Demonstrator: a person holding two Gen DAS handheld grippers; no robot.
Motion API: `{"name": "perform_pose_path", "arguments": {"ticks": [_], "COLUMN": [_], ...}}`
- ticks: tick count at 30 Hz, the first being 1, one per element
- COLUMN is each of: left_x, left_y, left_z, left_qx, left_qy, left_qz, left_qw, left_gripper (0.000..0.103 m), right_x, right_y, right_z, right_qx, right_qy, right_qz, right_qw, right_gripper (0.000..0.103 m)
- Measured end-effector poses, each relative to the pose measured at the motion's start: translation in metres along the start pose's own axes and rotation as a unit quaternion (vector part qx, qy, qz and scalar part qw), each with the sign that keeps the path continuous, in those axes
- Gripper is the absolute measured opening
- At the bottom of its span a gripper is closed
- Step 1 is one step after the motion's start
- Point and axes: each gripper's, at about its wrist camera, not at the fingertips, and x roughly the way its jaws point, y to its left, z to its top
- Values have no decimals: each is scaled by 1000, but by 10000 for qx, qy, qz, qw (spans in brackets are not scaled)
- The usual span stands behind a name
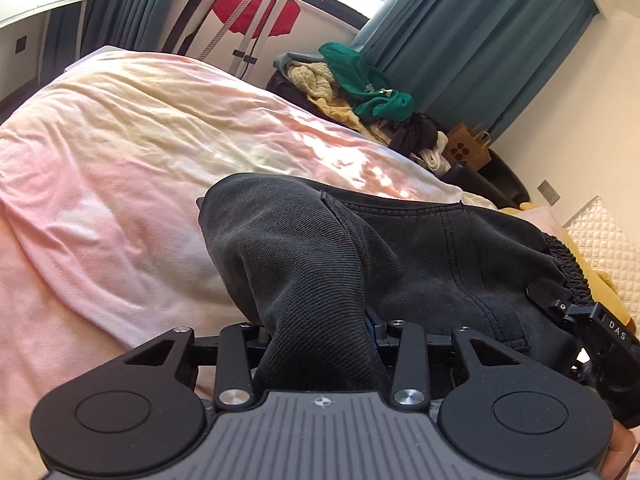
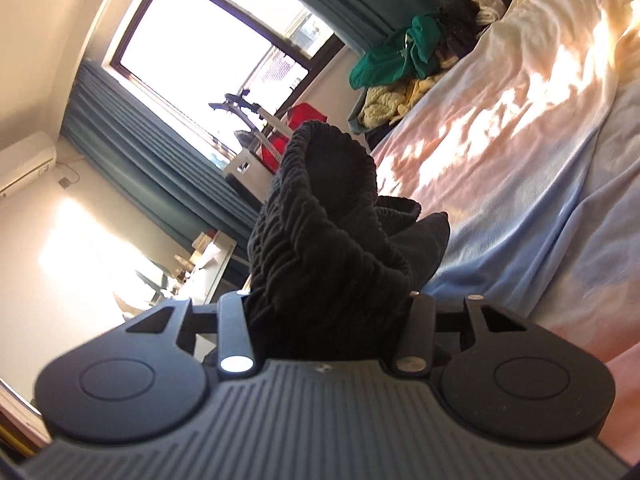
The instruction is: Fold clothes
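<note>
A pair of dark grey shorts (image 1: 360, 256) with an elastic waistband lies over the pastel bedspread (image 1: 120, 152). My left gripper (image 1: 320, 344) is shut on a bunch of the shorts' fabric; its fingertips are hidden by the cloth. The right gripper also shows in the left wrist view (image 1: 560, 304), clamped on the gathered waistband at the right. In the right wrist view my right gripper (image 2: 328, 312) is shut on the black ribbed waistband (image 2: 320, 232), which stands up bunched in front of the camera above the bedspread (image 2: 520, 160).
A heap of clothes, with a green garment (image 1: 368, 84) on top, sits beyond the bed's far side; it also shows in the right wrist view (image 2: 392, 64). A brown paper bag (image 1: 468, 148), teal curtains (image 1: 480, 40), a metal stand (image 1: 260, 28) and a window (image 2: 208, 40) lie behind.
</note>
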Motion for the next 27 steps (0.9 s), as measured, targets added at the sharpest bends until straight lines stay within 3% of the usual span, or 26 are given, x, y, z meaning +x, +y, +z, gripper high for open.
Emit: {"name": "perform_pose_path", "arguments": {"ticks": [8,15,18,20,23,25,27], "left_x": [74,193,245,276,319,339,341], "left_y": [-124,-222,-245,-255,-255,-242,-230], "left_z": [46,58,51,42,21,5,-2], "left_qx": [792,1379,1467,1538,1827,2039,2053], "left_qy": [80,346,445,511,760,928,932], "left_qz": [-86,-490,-790,-937,-893,-889,-957], "left_qw": [9968,9886,9850,9823,9762,9705,9695], "left_gripper": [40,40,40,40,42,54,61], "right_x": [-25,-37,-43,-46,-43,-42,-45], "right_y": [-57,-143,-176,-198,-232,-250,-264], "right_z": [76,131,147,149,138,122,104], "right_qx": [438,797,746,788,1062,1219,1320], "right_qy": [-1025,-1799,-2052,-2095,-1716,-1458,-1411], "right_qz": [-215,-737,-964,-1181,-1720,-1964,-1862], "right_qw": [9935,9777,9711,9674,9642,9619,9633], "right_gripper": [48,48,48,48,48,50,51]}}
